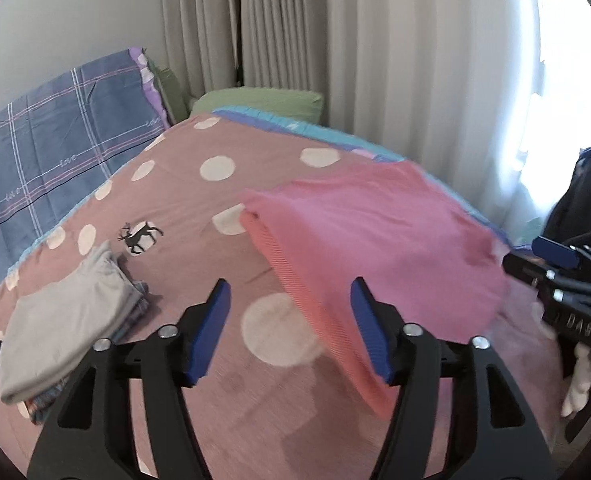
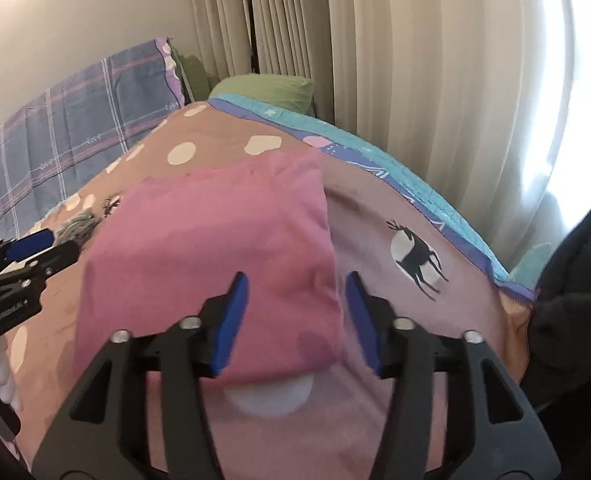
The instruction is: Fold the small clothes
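The pink garment (image 1: pixel 379 240) lay folded on the dotted brown bedspread (image 1: pixel 199 216), toward the right side of the bed, its ribbed coral edge turned to the near left. The left gripper (image 1: pixel 291 332) hung just above the spread with its jaws standing apart — nothing between the blue pads but bare cover, the right pad crossing in front of the garment's near edge without pressing on it. The right gripper (image 2: pixel 295 320) was likewise spread wide over the near right corner of the pink garment (image 2: pixel 211 256); the cloth showed in the gap between its pads, yet neither pad clamped it. Each gripper appeared at the edge of the other's view, held by a white-gloved hand (image 1: pixel 583 384).

At the near left of the bed sat a folded grey garment (image 1: pixel 67 320) on a small stack. At the far end lay a green pillow (image 1: pixel 255 100), with a blue plaid quilt (image 1: pixel 55 136) to the left and pale curtains (image 1: pixel 395 52) behind.
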The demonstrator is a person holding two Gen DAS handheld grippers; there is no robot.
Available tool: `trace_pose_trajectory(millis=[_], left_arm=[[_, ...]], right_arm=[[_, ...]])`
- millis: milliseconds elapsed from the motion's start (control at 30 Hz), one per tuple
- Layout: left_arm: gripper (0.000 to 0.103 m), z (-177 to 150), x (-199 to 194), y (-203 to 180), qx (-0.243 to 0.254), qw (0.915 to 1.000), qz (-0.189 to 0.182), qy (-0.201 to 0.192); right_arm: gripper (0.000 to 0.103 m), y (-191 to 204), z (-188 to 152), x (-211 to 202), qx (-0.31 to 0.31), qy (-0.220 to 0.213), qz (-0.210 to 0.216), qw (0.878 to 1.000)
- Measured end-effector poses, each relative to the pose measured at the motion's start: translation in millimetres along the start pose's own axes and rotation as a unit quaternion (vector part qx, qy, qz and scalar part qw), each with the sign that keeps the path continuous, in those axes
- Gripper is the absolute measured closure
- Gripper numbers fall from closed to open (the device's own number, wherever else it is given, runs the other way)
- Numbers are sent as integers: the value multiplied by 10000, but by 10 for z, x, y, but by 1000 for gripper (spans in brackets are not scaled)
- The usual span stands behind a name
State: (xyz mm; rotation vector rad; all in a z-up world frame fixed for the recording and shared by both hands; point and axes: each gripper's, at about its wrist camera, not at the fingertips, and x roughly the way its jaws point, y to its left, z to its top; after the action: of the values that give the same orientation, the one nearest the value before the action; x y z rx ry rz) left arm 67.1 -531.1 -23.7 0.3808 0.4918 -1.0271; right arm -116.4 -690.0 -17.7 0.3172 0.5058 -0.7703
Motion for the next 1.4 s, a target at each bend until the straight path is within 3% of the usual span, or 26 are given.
trace_pose_trajectory(millis=[67,300,367,467,667,867,1033,1200,1400], left_arm=[[31,-68,-145,-35,-67,9998,-148,-121],[12,-255,-738,-126,-113,9975,-335,-615],[9,-320,-921,-98,-282,9963,-382,-722],[5,-421,-1173,-46,-451,9944,-400,-865],[2,-622,-1697,-9,-401,9915,-312,-1201],[2,-774,-2054,-79,-180,9923,48,-1224],[2,-892,-2355,-115,-271,9909,-30,-1318],[2,-1049,-2567,-163,-250,9912,478,-1212],[2,-1212,-2797,-140,-356,9908,421,-1236]], right_arm=[[21,24,-132,-221,18,-215,-139,9997],[3,129,-350,-986,284,-901,-427,9946],[2,220,-381,-1182,145,-996,-281,9945],[2,331,-434,-1383,-129,-713,-74,9973],[2,424,-619,-1786,221,-911,28,9956],[2,553,-766,-2088,280,-866,45,9958],[2,634,-881,-2308,259,-896,57,9956],[2,665,-1025,-2485,241,-788,115,9965],[2,683,-1171,-2540,270,-601,109,9978]])
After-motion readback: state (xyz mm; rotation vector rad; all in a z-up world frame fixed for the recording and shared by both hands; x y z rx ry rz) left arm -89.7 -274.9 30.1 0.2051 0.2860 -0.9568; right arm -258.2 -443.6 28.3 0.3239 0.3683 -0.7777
